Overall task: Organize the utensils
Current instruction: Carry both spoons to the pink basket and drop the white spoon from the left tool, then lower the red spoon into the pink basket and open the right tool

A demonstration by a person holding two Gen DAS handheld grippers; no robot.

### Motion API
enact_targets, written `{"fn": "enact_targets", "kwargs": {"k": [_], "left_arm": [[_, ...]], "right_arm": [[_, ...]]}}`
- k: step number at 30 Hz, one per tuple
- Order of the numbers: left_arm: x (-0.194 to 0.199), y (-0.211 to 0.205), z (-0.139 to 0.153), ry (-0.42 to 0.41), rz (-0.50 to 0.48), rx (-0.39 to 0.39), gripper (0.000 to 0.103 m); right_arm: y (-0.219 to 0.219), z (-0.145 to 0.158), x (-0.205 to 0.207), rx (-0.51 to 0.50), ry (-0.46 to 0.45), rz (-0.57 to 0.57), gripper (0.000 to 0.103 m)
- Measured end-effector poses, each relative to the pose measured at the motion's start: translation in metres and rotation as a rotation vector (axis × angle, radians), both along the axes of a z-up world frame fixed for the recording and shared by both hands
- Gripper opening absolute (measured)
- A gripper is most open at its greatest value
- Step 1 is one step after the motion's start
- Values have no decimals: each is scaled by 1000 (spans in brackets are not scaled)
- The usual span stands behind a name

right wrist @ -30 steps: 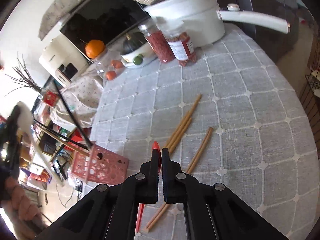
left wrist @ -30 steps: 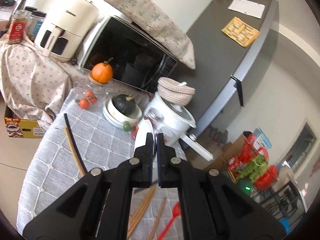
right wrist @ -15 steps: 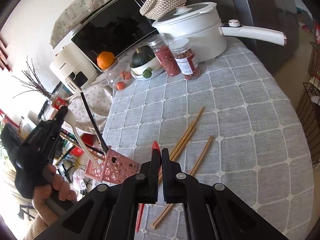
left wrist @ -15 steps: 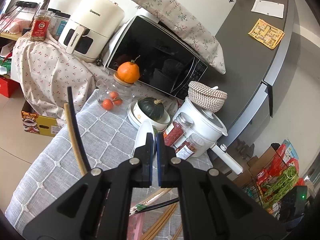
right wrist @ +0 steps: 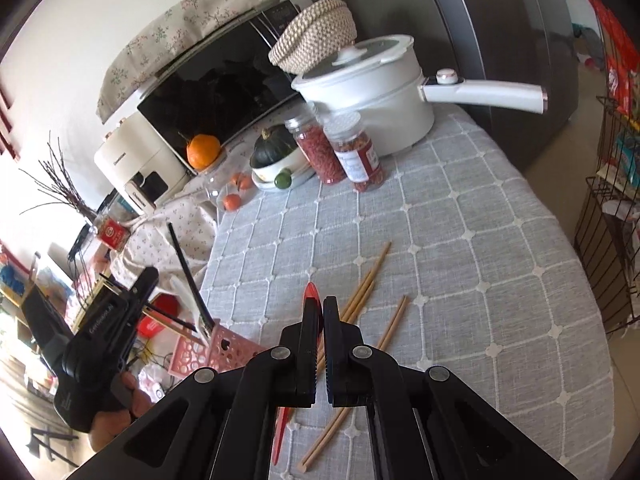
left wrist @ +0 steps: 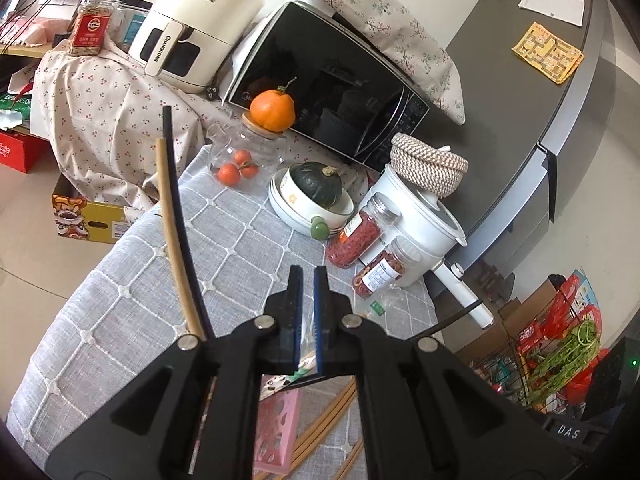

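Right gripper clamped on red utensil; left gripper empty over pink basket.

Right gripper [right wrist: 319,312] was closed on the red utensil [right wrist: 310,294] at lower centre, wooden chopsticks [right wrist: 366,286] just right on the tablecloth [right wrist: 460,240]. Left gripper [left wrist: 307,280], slightly parted, held nothing; pink basket [left wrist: 276,428] sat below it, dark and tan chopsticks [left wrist: 176,220] rising left.

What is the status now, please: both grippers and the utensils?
Left hand-held gripper open, empty, above pink holder. Right hand-held gripper shut on red spoon. Wooden chopsticks loose on tablecloth; nothing blocking.
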State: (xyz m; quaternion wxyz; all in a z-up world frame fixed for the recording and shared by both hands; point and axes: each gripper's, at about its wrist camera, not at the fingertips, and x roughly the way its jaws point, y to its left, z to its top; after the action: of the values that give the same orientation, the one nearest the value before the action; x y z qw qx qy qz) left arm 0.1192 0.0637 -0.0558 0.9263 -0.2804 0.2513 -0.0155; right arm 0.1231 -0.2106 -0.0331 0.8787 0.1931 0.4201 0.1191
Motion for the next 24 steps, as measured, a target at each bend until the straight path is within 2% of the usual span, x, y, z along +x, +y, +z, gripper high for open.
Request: {"fn": "enact_targets", "kwargs": {"k": [4,11,13,15,18,21,24], "left_arm": [[-4,-7,6,50,-67,64,5],[-18,-9,21,121,-158,180,25],[-22,-8,24,140,-184,210,31],[-26,-5,26,160,-192,244,46],[-32,-1,28,184,-207,287,61],[-38,7,27,214,-222,316,74],[-41,19,23,262,-228,336,80]], "right_arm": [[3,10,-3,-2,-36,-28,3],[17,30,-12,-13,-112,-50,3],[20,34,-15,-9,-129,-57,3],[23,39,-17,-3,-147,-67,3],[29,47,-21,2,-190,-80,3],[38,55,-25,-1,-238,-92,3],[49,61,-29,2,-292,-105,3]]}}
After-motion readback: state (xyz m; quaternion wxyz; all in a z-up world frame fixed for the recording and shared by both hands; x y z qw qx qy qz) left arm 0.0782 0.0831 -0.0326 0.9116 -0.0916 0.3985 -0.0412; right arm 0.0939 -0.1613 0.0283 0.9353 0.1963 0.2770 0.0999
